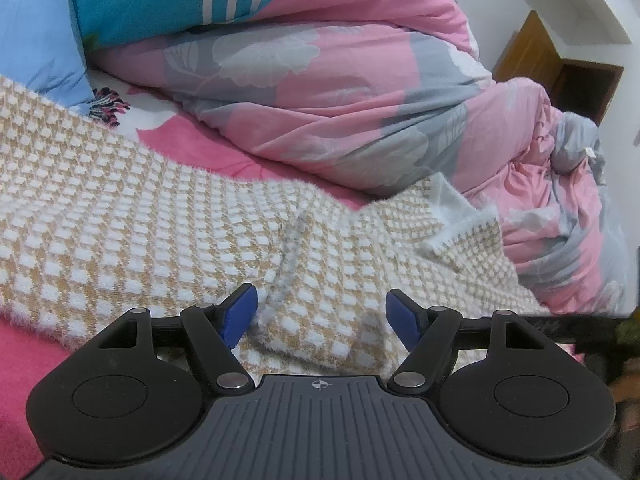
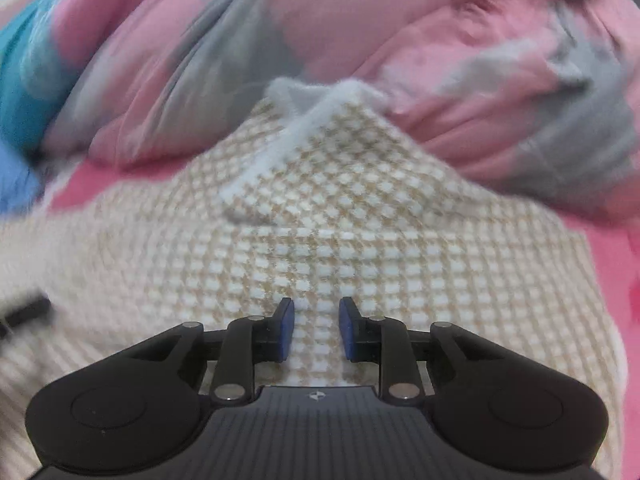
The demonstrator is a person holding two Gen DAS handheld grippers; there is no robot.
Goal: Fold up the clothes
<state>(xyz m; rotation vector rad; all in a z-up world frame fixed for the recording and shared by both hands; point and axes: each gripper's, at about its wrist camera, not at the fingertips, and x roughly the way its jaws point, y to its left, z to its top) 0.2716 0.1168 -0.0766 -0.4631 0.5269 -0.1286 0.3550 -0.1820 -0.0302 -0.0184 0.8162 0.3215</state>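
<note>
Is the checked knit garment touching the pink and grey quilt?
Touching. In the left wrist view, the far edge of the checked knit garment lies against the foot of the pink and grey quilt, with no gap visible.

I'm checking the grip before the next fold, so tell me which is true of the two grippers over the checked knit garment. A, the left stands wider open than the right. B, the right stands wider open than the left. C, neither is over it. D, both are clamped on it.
A: the left gripper shows a wide gap above the checked knit garment, while the right gripper shows a narrow one.
</note>
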